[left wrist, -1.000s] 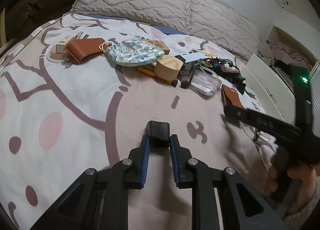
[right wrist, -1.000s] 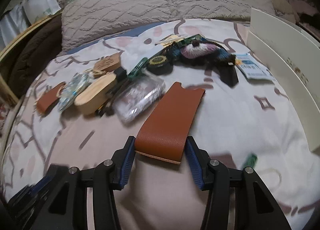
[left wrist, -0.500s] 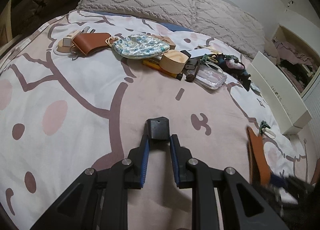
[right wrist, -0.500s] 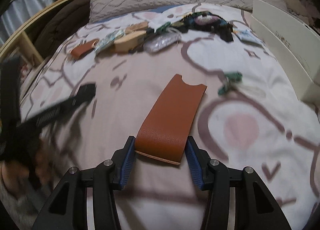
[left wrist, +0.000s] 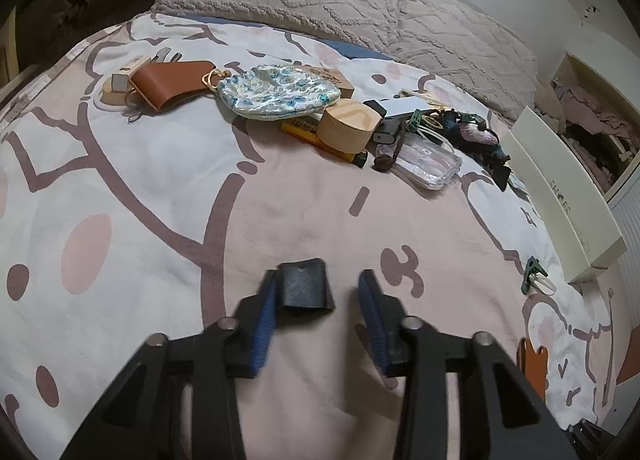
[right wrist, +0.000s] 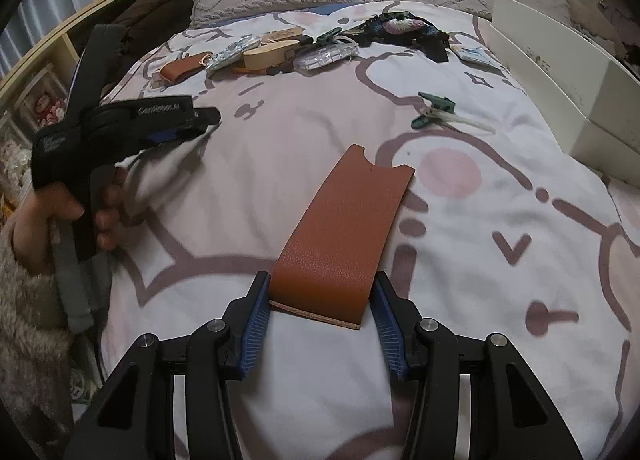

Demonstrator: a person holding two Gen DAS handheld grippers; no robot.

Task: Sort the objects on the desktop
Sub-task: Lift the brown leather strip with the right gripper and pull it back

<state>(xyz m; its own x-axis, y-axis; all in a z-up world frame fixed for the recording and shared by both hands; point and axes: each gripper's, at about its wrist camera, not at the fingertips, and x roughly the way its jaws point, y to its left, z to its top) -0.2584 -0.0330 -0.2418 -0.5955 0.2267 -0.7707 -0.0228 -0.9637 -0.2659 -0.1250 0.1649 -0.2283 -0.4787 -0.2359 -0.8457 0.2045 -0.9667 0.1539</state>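
Setting: a bed (left wrist: 168,188) under a cartoon-print cover, grey pillows at its head.
Landmark: the round wooden box (left wrist: 351,127) in the clutter row.
Left of the box: a floral pouch (left wrist: 278,91), then a folded brown leather case (left wrist: 172,81).
Right of the box: a clear plastic case (left wrist: 426,162), dark knitted bits, then a white shoe box (left wrist: 568,208) at the bed's edge; its contents are hidden.
Left tongs (left wrist: 320,310): spread wide; a small black piece (left wrist: 306,287) sits between them against the left pad only, so it is not gripped.
Right tongs (right wrist: 322,322): closed on the near end of a brown leather sleeve (right wrist: 346,228), held well nearer than the box.
Risk: the sleeve's free end droops; a snag on the cover could pull it out.
Risk: the black piece may roll on soft bedding.
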